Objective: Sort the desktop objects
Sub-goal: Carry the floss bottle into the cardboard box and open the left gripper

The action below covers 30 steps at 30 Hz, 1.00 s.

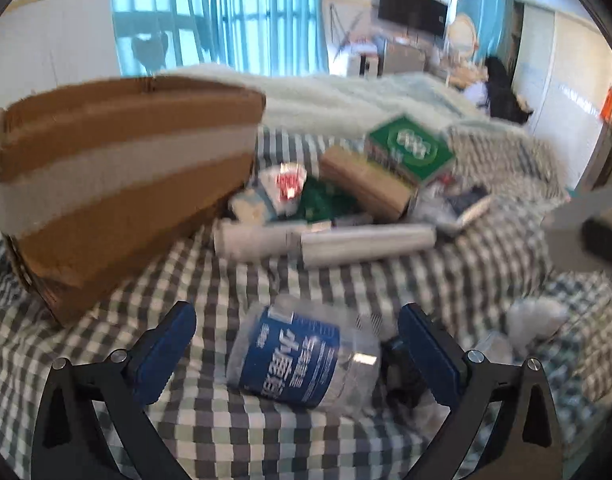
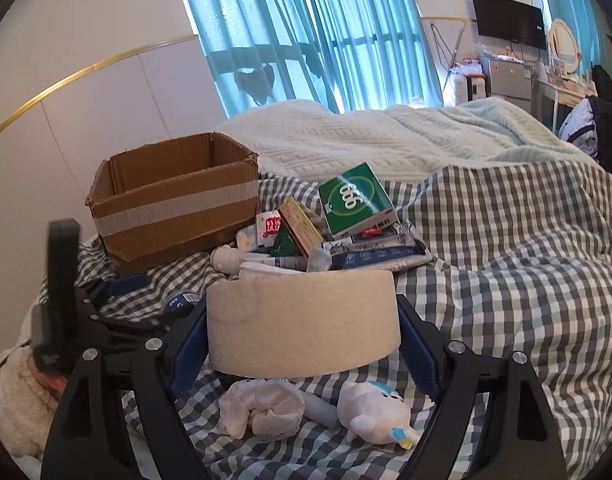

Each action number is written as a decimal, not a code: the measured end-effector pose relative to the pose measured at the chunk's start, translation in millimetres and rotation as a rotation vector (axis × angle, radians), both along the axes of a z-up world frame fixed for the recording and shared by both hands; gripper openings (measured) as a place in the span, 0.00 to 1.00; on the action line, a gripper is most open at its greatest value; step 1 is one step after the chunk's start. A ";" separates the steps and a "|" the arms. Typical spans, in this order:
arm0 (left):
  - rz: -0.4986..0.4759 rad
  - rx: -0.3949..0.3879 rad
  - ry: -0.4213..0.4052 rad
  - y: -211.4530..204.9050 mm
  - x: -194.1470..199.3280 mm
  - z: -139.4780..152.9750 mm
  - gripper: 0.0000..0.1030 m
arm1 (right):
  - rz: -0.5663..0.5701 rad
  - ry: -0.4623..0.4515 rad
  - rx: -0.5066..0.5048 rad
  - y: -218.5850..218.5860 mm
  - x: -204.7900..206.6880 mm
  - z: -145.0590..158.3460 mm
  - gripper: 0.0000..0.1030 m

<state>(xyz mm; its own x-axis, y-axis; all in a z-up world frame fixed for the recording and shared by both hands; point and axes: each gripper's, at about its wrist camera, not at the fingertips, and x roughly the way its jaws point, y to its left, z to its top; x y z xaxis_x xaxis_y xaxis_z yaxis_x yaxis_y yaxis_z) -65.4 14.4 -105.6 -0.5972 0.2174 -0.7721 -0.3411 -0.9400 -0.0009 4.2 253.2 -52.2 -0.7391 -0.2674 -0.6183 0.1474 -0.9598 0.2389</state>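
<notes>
Left gripper (image 1: 298,350) was wide open around the clear bottle (image 1: 302,356) on the checked sheet (image 1: 234,432) | bottle looked light, slippery: grab its middle | right gripper (image 2: 304,338) squeezed the tape roll (image 2: 302,322) | cardboard box (image 1: 118,184) behind

on my feed the bedcover (image 2: 505,248) is grey, white and pale green check. the cardboard box (image 2: 174,200) is brown with a grey tape band. i see a beige tape roll (image 2: 302,320), a green carton (image 2: 355,200), a blue-labelled clear bottle (image 1: 298,356), and turquoise curtains (image 2: 306,32).
</notes>
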 end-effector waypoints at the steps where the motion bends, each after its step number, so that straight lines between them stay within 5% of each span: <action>1: -0.020 -0.010 -0.025 2.0 0.4 -5.9 1.00 | -0.003 -0.003 0.000 0.3 0.2 -0.7 0.81; 7: -0.050 -0.142 -0.079 16.5 -0.7 -30.9 1.00 | -0.011 -0.023 -0.017 2.4 -0.7 -4.1 0.81; 11: -0.046 -0.122 -0.107 12.4 -2.8 -34.0 0.92 | -0.005 -0.027 -0.013 1.0 -0.3 -4.6 0.81; 17: 0.022 -0.112 -0.009 3.8 1.8 -14.9 0.92 | 0.002 -0.035 -0.006 -1.7 -1.0 -5.7 0.81; 30: 0.162 -0.089 0.264 -6.4 11.0 73.8 0.91 | 0.035 -0.011 0.020 -11.2 -14.2 19.9 0.81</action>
